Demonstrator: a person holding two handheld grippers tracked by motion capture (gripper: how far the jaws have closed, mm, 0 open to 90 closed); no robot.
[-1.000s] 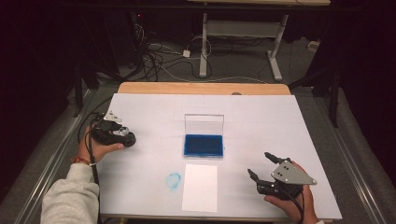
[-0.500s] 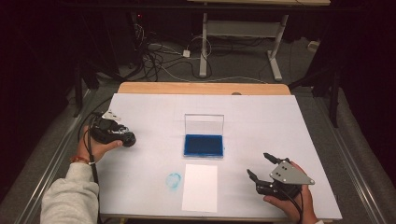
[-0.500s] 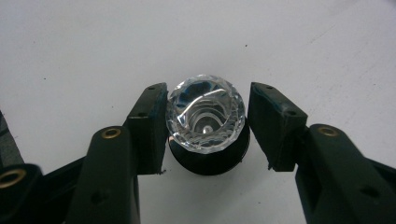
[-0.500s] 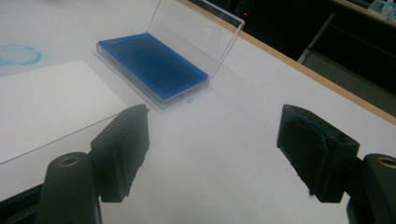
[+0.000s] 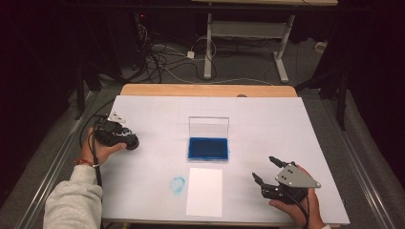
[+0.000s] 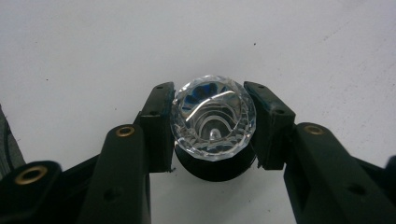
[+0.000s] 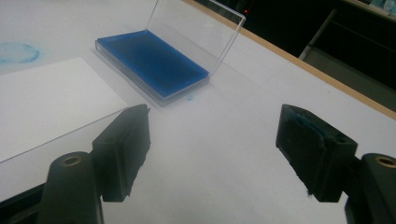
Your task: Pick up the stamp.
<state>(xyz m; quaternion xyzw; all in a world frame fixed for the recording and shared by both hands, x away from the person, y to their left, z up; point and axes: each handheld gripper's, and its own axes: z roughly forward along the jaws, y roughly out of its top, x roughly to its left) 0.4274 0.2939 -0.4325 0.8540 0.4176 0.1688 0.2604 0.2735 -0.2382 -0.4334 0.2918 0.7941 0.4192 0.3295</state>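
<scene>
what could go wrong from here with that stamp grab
1. The left gripper has just been closing on the stamp's smooth faceted clear knob; it may slip or twist out on lifting.
2. The ink pad's clear lid stands upright; a low approach could knock it.
3. The loose paper sheet may slide when pressed.

One stamp (image 6: 213, 122), with a clear faceted knob and a dark base. One ink pad (image 5: 208, 148), blue, in one case with one clear lid (image 5: 208, 127) standing open. One white sheet of paper (image 5: 205, 191). One blue ink smudge (image 5: 177, 184), round, on the white cover. One worktop (image 5: 286, 124) under one white cover, with one wooden edge (image 5: 205, 90) along the far side. Two grippers: one left gripper (image 5: 125, 139), one right gripper (image 5: 265, 169), two fingers (image 7: 122, 154) on each. Two hands, one per gripper.
</scene>
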